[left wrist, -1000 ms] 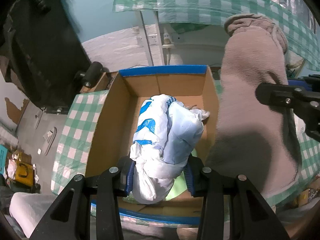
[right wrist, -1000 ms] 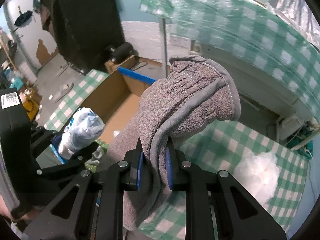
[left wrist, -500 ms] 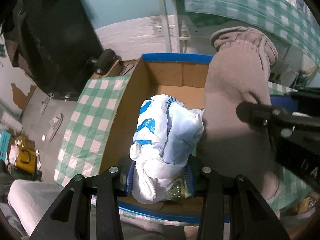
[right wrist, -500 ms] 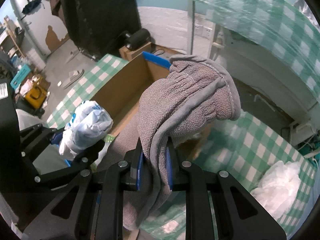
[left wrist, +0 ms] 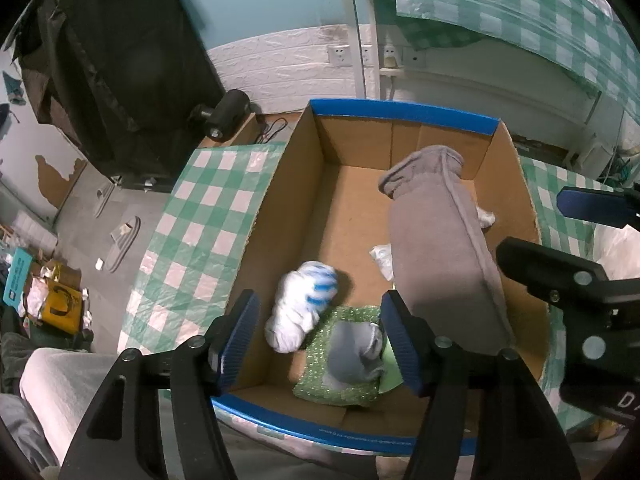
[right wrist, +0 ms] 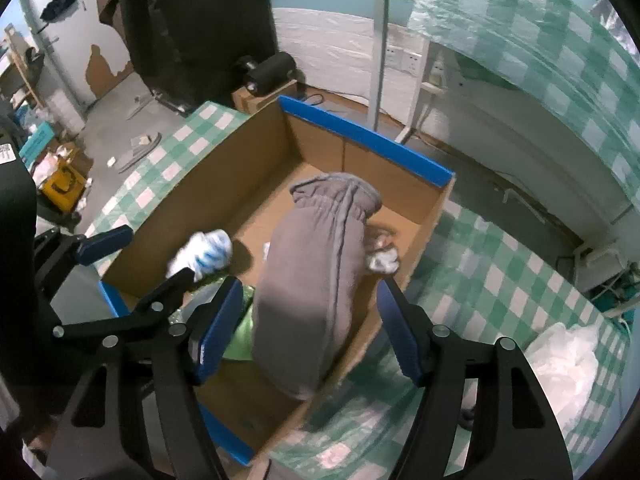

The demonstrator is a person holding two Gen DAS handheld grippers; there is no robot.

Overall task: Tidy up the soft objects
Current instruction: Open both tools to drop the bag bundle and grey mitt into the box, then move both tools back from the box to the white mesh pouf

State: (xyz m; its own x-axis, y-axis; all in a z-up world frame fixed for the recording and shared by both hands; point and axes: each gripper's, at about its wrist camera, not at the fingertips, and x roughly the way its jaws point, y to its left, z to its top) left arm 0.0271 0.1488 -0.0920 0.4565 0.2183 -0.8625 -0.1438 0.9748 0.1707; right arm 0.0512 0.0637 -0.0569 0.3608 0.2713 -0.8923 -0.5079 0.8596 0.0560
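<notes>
Both your claws were opening over the cardboard box (left wrist: 404, 114) on the checkered table (left wrist: 208, 216), nothing pinched. Left claw (left wrist: 320, 338) had let the white and blue bag bundle (left wrist: 302, 306) loose; it sat in the box at about 7 o'clock, touching the green packet (left wrist: 348, 384). Right claw (right wrist: 308, 328) was spread around the grey garment (right wrist: 320, 268), which slumped along the box's 3 o'clock wall.

Green-checked table (left wrist: 208, 216) carries the cardboard box (left wrist: 276, 216) and, seemingly, crumpled white plastic (right wrist: 568, 356).
</notes>
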